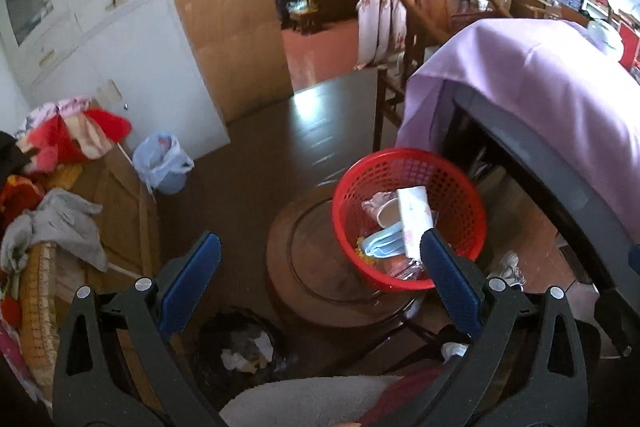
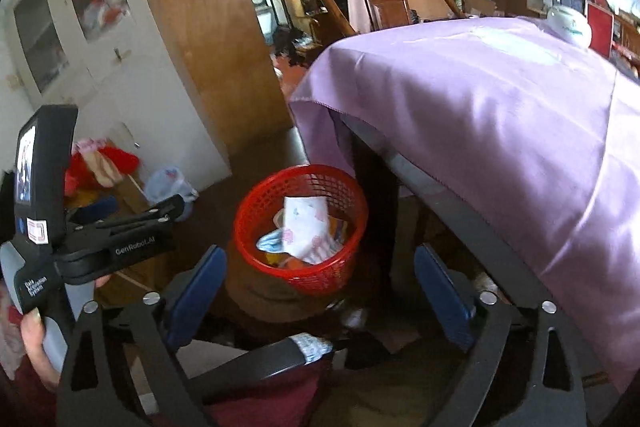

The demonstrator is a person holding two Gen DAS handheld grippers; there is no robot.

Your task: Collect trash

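Red basket [image 2: 301, 227]: full w/ trash, perched on stool [image 1: 320, 267].
Grippers: left [image 1: 320, 275], right [image 2: 320, 291] both spread, empty.
Risk: bump at 12 o'clock tips basket.

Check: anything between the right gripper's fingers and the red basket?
Nothing held. In the right wrist view the right gripper is open, empty; only the brown stool under the red basket fills the gap.
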